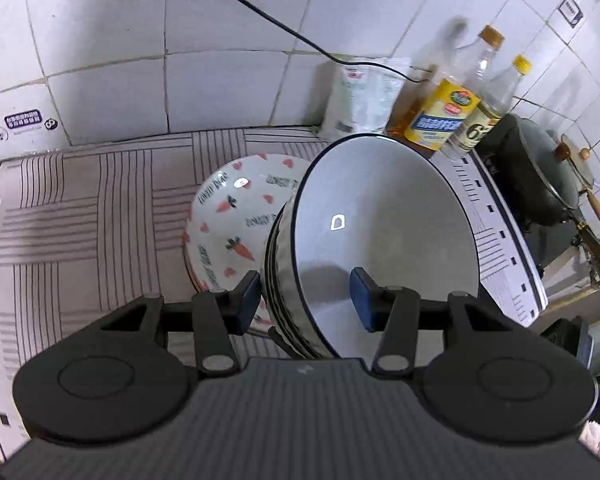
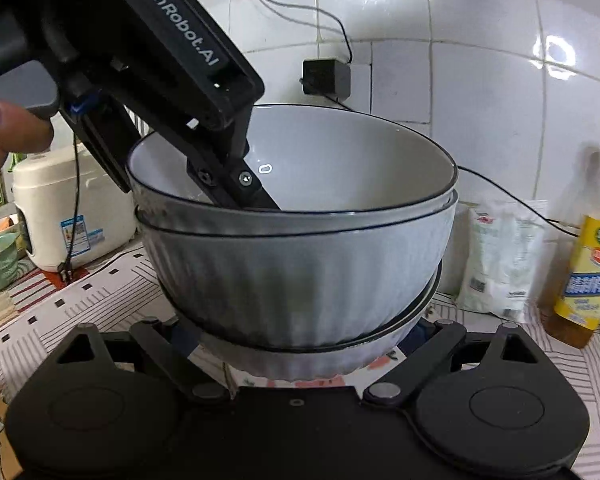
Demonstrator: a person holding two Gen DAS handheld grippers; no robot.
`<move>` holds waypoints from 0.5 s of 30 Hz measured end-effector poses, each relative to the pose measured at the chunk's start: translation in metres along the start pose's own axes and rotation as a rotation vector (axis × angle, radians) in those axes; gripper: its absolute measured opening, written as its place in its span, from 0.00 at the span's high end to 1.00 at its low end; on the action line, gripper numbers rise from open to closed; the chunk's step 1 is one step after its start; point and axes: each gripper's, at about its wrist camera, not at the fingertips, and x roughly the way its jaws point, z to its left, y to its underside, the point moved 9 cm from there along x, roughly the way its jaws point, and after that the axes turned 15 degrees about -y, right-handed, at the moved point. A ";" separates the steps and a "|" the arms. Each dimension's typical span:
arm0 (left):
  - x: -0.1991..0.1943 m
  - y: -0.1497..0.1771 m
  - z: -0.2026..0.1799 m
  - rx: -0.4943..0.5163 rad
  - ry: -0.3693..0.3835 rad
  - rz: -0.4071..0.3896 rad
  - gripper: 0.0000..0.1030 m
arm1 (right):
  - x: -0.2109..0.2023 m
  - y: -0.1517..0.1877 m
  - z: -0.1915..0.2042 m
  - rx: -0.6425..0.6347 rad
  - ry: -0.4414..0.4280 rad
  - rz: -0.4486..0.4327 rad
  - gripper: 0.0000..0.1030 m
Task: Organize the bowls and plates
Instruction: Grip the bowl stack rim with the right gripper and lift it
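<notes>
Holding a nested stack of grey ribbed bowls [image 2: 300, 264] between my two tools, I judge the sorting to be well under way but not finished. The bowls with the dark rims sit one inside the other, at least two and seemingly a third at the bottom, and in the right wrist view the stack appears clear of the striped cloth [image 1: 80, 208] that covers the counter, though I cannot see its foot. My left gripper [image 1: 306, 300] straddles the near wall of the top bowl, one blue pad inside the bowl and the other outside by the ribbed wall; the gap between the pads looks wider than the wall, so I take it as loosely open around the rim, not clamped. My right gripper [image 2: 296, 334] reaches under the stack from the near side, its fingers hidden behind the lowest bowl, so I cannot tell whether it is closed on anything or only cradling. Still to be dealt with is the carrot-patterned bowl [image 1: 236, 216], which lies on the cloth just beside the grey stack in the left wrist view. The bottles [image 1: 456, 112] and a white bag [image 1: 360, 100] crowd the wall behind, so the stack needs a free spot on the cloth. No plates show in either view.
</notes>
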 end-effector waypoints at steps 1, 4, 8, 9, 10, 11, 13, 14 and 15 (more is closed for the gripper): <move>0.003 -0.004 0.003 0.016 0.001 -0.004 0.54 | 0.005 0.000 -0.001 0.003 0.002 -0.004 0.06; 0.014 -0.012 0.005 0.076 -0.006 -0.043 0.54 | 0.022 0.000 -0.009 0.034 0.017 -0.004 0.06; 0.034 -0.024 0.010 0.133 0.006 -0.025 0.54 | 0.039 0.005 -0.019 0.040 0.051 0.018 0.06; 0.040 -0.027 0.010 0.138 0.017 -0.017 0.54 | 0.041 0.007 -0.022 0.042 0.058 0.020 0.06; 0.045 -0.029 0.011 0.143 0.027 -0.013 0.54 | 0.044 0.008 -0.024 0.046 0.063 0.023 0.06; 0.051 -0.031 0.012 0.143 0.034 -0.006 0.54 | 0.047 0.010 -0.026 0.050 0.067 0.031 0.06; 0.060 -0.031 0.014 0.146 0.044 0.008 0.53 | 0.055 0.015 -0.029 0.049 0.075 0.057 0.06; 0.066 -0.032 0.015 0.137 0.053 0.017 0.53 | 0.058 0.016 -0.031 0.050 0.082 0.073 0.06; 0.072 -0.034 0.018 0.120 0.066 0.028 0.53 | 0.061 0.017 -0.032 0.057 0.084 0.083 0.06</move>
